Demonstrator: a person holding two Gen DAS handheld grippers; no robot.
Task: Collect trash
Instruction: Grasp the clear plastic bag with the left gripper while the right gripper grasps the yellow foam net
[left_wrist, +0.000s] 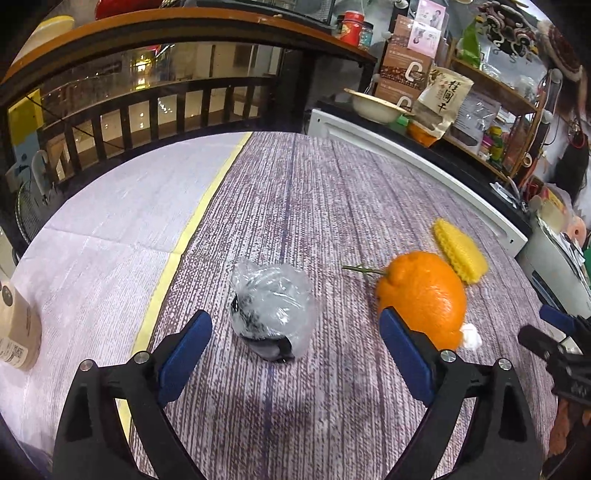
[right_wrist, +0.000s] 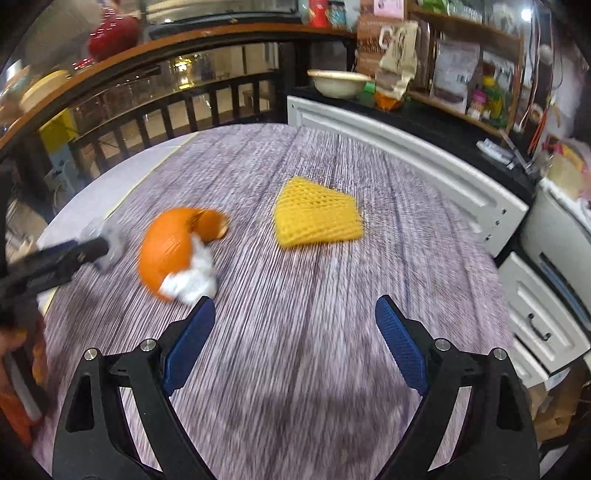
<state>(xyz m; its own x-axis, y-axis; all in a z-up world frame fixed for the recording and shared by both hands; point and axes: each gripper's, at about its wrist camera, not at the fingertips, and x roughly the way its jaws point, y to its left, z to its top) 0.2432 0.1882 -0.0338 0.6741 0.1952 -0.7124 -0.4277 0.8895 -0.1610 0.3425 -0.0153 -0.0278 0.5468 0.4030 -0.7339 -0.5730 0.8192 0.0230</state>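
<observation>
We hold our left tongs (left_wrist: 295, 332) released, the blue-padded fingers (left_wrist: 184, 354) spread wide above the tabletop (left_wrist: 332, 192), which is covered in a purple-and-white streaked cloth. Between and just ahead of the fingers lies a crumpled clear plastic bag with something dark inside (left_wrist: 273, 310), resting on the cloth and touching neither pad. To its right sits a large orange citrus fruit with a green stem (left_wrist: 424, 295); the right finger of our left tongs stands in front of its lower left side, though we cannot tell whether they touch. A small white wad of tissue (left_wrist: 471, 338) lies against the near right side of the fruit, and a yellow foam fruit net (left_wrist: 460, 256) lies just behind the fruit. A yellow stripe (left_wrist: 192, 229) runs along the cloth on the left, and a beige paper-labelled container (left_wrist: 16, 332) stands at the left edge of the tabletop.

Our right tongs (right_wrist: 295, 332) are also released, holding nothing, over bare cloth. That view is blurred: the fruit and the tissue (right_wrist: 192, 273) lie ahead to the left, the foam net (right_wrist: 317, 214) ahead near the centre, well apart from the pads. A white panelled cabinet (right_wrist: 424, 166) borders the tabletop's far right side.
</observation>
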